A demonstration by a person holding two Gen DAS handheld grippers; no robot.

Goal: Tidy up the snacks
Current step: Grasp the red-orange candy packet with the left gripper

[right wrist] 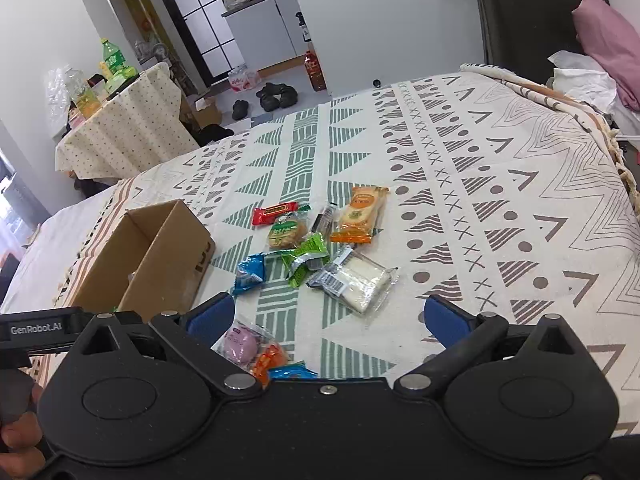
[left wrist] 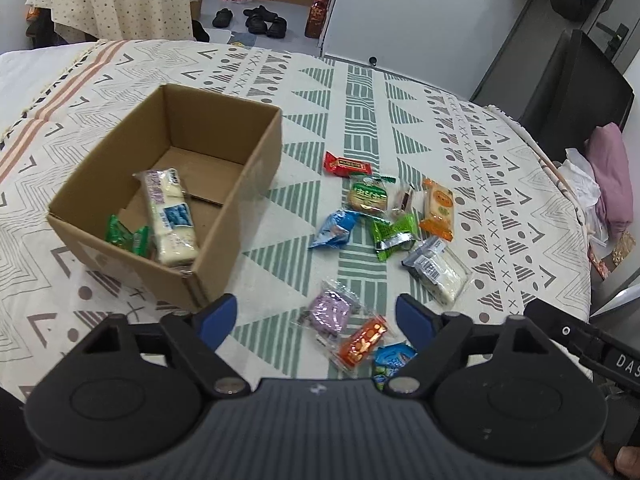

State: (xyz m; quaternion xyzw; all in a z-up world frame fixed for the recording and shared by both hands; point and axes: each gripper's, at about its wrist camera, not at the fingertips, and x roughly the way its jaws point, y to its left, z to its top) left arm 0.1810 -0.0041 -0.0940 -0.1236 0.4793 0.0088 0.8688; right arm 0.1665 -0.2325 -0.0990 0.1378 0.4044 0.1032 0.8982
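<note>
Snacks (left wrist: 362, 196) in crinkly wrappers beside rectangular cardboard box (left wrist: 224, 216).

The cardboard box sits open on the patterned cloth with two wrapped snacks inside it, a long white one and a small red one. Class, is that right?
Not quite. In the left wrist view the cardboard box holds a long white snack and a small green snack, not a red one. The red snack lies outside on the patterned cloth.
</note>
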